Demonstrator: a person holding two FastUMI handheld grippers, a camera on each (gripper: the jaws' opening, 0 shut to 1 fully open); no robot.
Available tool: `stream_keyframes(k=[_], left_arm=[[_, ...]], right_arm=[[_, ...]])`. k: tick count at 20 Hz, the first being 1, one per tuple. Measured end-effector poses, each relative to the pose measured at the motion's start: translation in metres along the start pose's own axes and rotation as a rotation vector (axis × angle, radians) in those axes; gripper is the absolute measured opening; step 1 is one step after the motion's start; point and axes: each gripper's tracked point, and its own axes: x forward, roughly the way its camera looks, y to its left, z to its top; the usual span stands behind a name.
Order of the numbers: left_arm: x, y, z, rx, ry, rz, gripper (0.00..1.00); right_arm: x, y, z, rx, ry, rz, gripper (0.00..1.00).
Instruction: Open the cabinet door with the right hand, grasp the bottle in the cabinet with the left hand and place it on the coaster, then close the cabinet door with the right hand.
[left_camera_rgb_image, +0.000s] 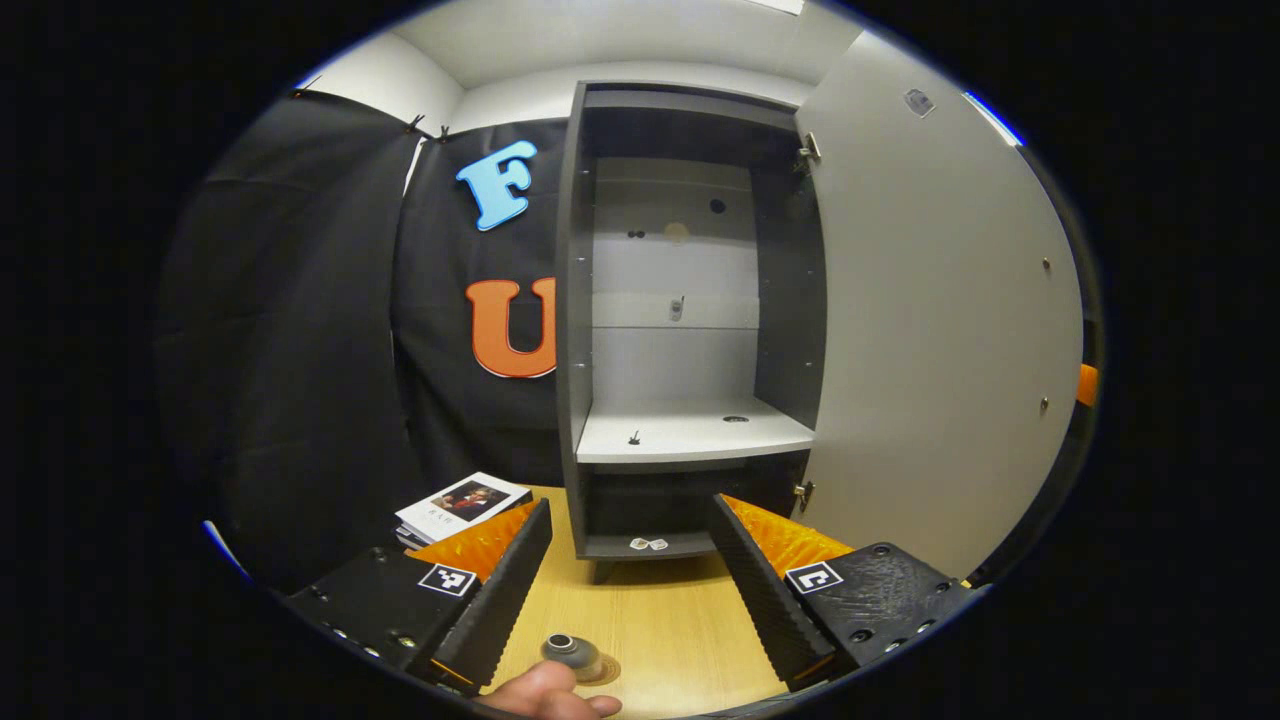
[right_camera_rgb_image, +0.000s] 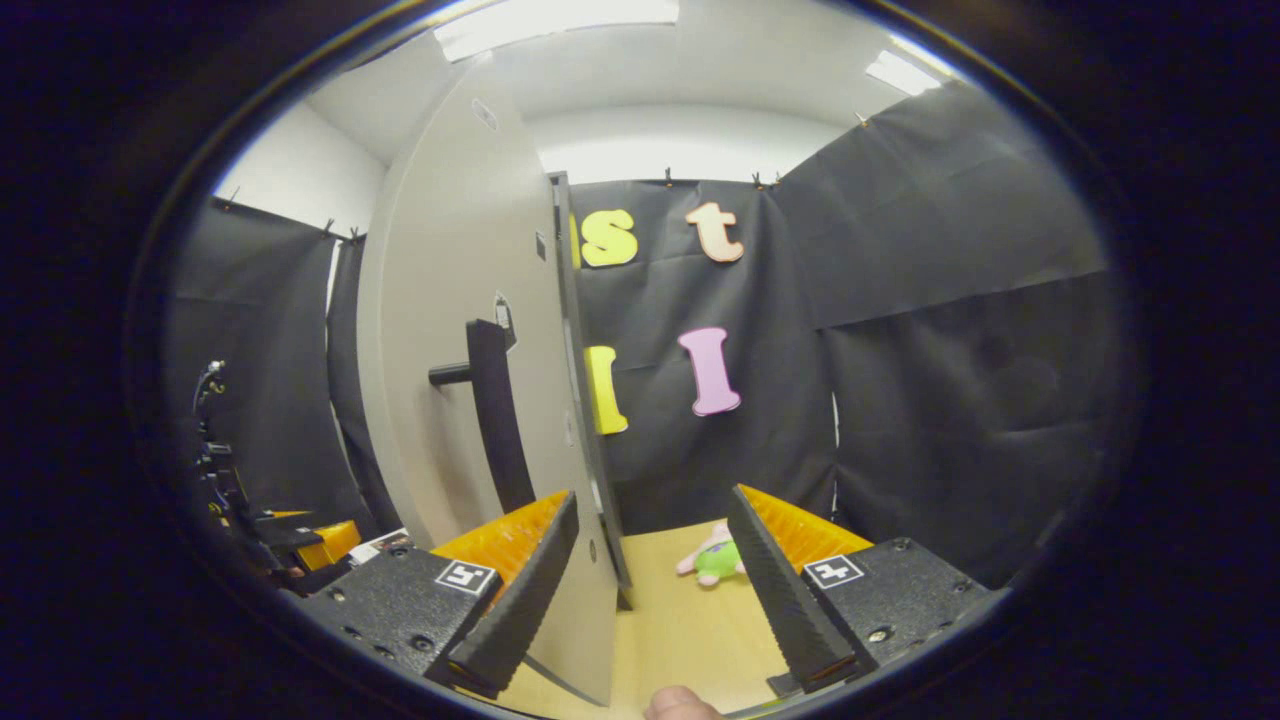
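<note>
The grey cabinet (left_camera_rgb_image: 572, 330) stands with its door (left_camera_rgb_image: 940, 330) swung wide to the right, and its pale shelf (left_camera_rgb_image: 690, 435) is bare. A small dark bottle (left_camera_rgb_image: 572, 650), seen from above, stands upright on a round brown coaster (left_camera_rgb_image: 608, 668) on the wooden table, close below my left gripper (left_camera_rgb_image: 632, 505). That gripper is open and holds nothing. In the right gripper view the door (right_camera_rgb_image: 450, 330) is seen from outside with its black handle (right_camera_rgb_image: 495, 410). My right gripper (right_camera_rgb_image: 654, 495) is open, and the door's edge runs just inside its left finger (right_camera_rgb_image: 520, 585) without being gripped.
A book (left_camera_rgb_image: 462, 503) lies on the table left of the cabinet. A pink and green plush toy (right_camera_rgb_image: 712, 560) lies on the table past the door. Fingertips of a hand (left_camera_rgb_image: 550, 697) show at the bottom edge, by the bottle.
</note>
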Motion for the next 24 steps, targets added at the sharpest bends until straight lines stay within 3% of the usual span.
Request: stream_keyframes(k=[2, 3, 4, 7, 8, 9, 14, 15, 16, 17, 18, 19, 20, 21, 24], left_arm=[[-0.003, 0.014, -0.004, -0.013, 0.008, 0.006, 0.96], [-0.006, 0.022, -0.005, -0.014, 0.009, 0.016, 0.96], [-0.008, 0.030, -0.006, -0.015, 0.009, 0.026, 0.96], [-0.013, 0.049, -0.009, -0.027, 0.011, 0.046, 0.96], [-0.015, 0.055, -0.010, -0.028, 0.015, 0.051, 0.96], [-0.018, 0.059, -0.011, -0.031, 0.016, 0.052, 0.96], [-0.030, 0.084, -0.012, -0.027, 0.010, 0.075, 0.96], [-0.034, 0.090, -0.013, -0.022, 0.010, 0.084, 1.00], [-0.036, 0.096, -0.014, -0.020, 0.011, 0.091, 0.96], [-0.039, 0.103, -0.017, -0.016, 0.014, 0.105, 1.00], [-0.042, 0.111, -0.018, -0.013, 0.017, 0.121, 0.96], [-0.045, 0.118, -0.020, -0.013, 0.021, 0.137, 1.00], [-0.048, 0.125, -0.020, -0.018, 0.020, 0.151, 1.00], [-0.051, 0.132, -0.021, -0.025, 0.021, 0.164, 1.00], [-0.059, 0.146, -0.020, -0.037, 0.013, 0.197, 1.00]], right_arm=[[-0.005, 0.019, -0.007, 0.015, 0.010, 0.023, 0.97], [-0.006, 0.030, -0.008, 0.016, 0.014, 0.035, 0.91], [-0.011, 0.039, -0.012, 0.013, 0.016, 0.050, 0.97], [-0.009, 0.065, -0.015, 0.004, 0.017, 0.095, 0.97], [-0.008, 0.074, -0.018, -0.002, 0.015, 0.108, 0.91], [-0.007, 0.084, -0.019, -0.009, 0.013, 0.122, 0.97], [0.008, 0.118, -0.024, -0.014, 0.017, 0.187, 0.92], [0.014, 0.124, -0.026, -0.012, 0.022, 0.199, 0.97], [0.020, 0.131, -0.028, -0.011, 0.025, 0.212, 0.97], [0.026, 0.139, -0.030, -0.010, 0.032, 0.229, 0.92], [0.029, 0.150, -0.032, -0.003, 0.034, 0.252, 0.92], [0.033, 0.159, -0.034, -0.003, 0.042, 0.269, 0.92], [0.037, 0.167, -0.037, -0.006, 0.049, 0.289, 0.98], [0.040, 0.174, -0.036, -0.014, 0.048, 0.302, 0.94], [0.045, 0.186, -0.030, -0.037, 0.031, 0.332, 0.99]])
